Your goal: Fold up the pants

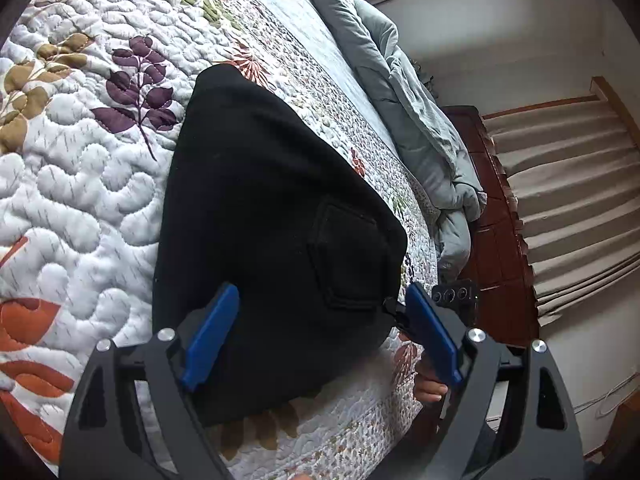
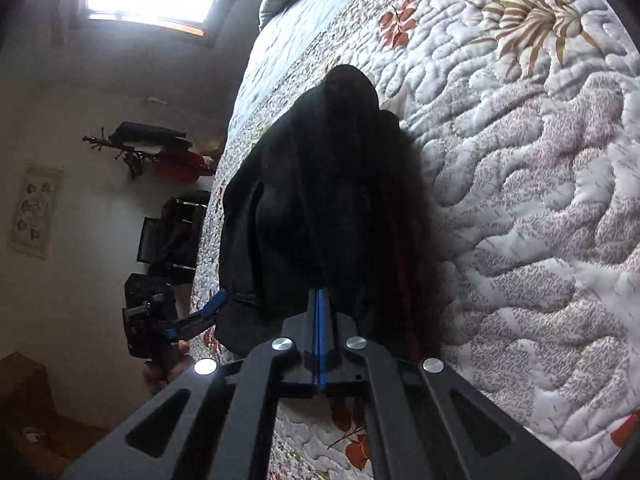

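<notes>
A quilted bedspread (image 1: 72,184) printed with leaves is covering the bed and filling most of both views. A grey duvet (image 1: 412,120) is lying bunched along its far edge, beside pleated curtains (image 1: 560,184).

The black pants (image 1: 272,208) are lying on the bedspread, already doubled over, with a back pocket facing up near the left gripper (image 1: 320,336). That gripper is standing wide open, its blue fingers (image 1: 212,336) straddling the near end of the pants without pinching them; in the right wrist view it is showing at the pants' left edge (image 2: 214,308).

The right gripper (image 2: 320,312) is pressing its blue pads together on the near edge of the pants (image 2: 320,200), which are rising in a dark hump ahead of it.

The fabric's folds are hard to make out in the black, and the window glare is washing out the room's upper corner. A thumb (image 1: 430,392) is peeking out beneath the left gripper's frame.
</notes>
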The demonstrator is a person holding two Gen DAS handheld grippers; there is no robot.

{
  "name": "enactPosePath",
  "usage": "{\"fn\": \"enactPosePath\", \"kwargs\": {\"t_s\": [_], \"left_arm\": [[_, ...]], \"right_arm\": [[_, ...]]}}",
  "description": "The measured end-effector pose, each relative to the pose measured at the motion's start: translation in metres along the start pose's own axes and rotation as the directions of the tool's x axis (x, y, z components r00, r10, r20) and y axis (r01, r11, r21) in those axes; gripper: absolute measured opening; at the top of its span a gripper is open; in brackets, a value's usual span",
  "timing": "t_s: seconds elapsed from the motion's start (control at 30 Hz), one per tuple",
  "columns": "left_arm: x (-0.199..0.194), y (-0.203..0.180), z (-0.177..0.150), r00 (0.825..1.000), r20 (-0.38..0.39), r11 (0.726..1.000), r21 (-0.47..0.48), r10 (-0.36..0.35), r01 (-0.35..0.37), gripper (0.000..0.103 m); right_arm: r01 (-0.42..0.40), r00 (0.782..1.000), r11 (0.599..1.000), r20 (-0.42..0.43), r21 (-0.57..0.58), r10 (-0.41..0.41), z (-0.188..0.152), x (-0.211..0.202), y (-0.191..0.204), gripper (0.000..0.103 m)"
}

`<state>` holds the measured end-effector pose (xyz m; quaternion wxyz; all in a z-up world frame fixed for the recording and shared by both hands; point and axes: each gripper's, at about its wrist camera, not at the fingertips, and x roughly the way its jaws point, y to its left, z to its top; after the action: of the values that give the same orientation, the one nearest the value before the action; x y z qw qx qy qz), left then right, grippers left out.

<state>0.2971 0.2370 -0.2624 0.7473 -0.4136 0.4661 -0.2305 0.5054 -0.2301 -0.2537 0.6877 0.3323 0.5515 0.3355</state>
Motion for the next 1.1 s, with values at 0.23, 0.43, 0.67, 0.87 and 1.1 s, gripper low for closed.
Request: {"fn": "enactPosePath", "kwargs": {"t_s": [0.23, 0.43, 0.67, 0.87, 1.1], "left_arm": [[-0.057, -0.051, -0.040, 0.971, 0.075, 0.966, 0.107, 0.229, -0.236, 0.100], [-0.120, -0.118, -0.127, 0.776, 0.324, 0.758, 0.211, 0.541, -0.617, 0.100], [-0.186, -0.187, -0.226, 0.622, 0.508, 0.643, 0.163, 0.595, -0.748, 0.100], [-0.219, -0.249, -0.297, 0.651, 0.543, 0.655, 0.224, 0.531, -0.722, 0.100], [-0.243, -0.285, -0.357, 0.627, 0.566, 0.637, 0.218, 0.535, -0.739, 0.100]], "right_arm": [[0.084, 0.990, 0.996, 0.111, 0.021, -0.085, -0.026, -0.060, 0.030, 0.042], [0.341, 0.904, 0.937, 0.299, -0.072, -0.306, -0.122, -0.124, 0.102, 0.097], [0.609, 0.739, 0.781, 0.458, -0.138, -0.494, -0.239, -0.161, 0.183, 0.099], [0.696, 0.664, 0.688, 0.550, -0.205, -0.507, -0.313, -0.184, 0.249, 0.099], [0.746, 0.593, 0.630, 0.647, -0.217, -0.479, -0.373, -0.209, 0.308, 0.099]]}}
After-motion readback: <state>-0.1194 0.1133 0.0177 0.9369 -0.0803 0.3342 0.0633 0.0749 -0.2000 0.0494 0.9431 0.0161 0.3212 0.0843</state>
